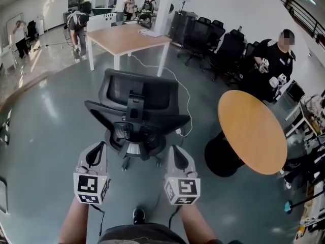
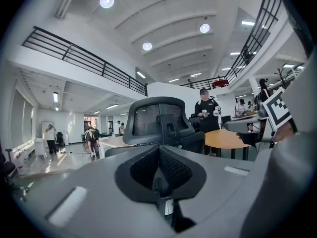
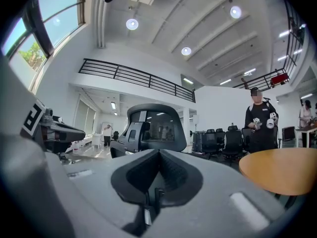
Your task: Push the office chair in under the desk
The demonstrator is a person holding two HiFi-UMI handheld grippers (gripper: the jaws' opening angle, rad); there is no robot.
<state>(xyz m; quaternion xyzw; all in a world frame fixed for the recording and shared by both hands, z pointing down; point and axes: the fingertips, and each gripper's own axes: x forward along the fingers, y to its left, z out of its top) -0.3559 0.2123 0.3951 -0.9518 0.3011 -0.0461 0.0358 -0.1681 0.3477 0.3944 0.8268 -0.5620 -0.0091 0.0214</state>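
Facing one black mesh-backed office chair (image 1: 137,111), I hold two grippers level just behind its back, left gripper (image 1: 99,147) and right gripper (image 1: 172,149), each closed tight on nothing. One rectangular light-wood bench on white legs (image 1: 127,37) stands well beyond the chair. Only the head view shows the white floor cable (image 1: 188,101); only the gripper views show the black balcony railing (image 2: 84,58).

Round wooden table (image 1: 252,131) just right of the right gripper (image 1: 176,150). Beyond it, black chairs (image 1: 223,44) and a standing person (image 1: 275,62).
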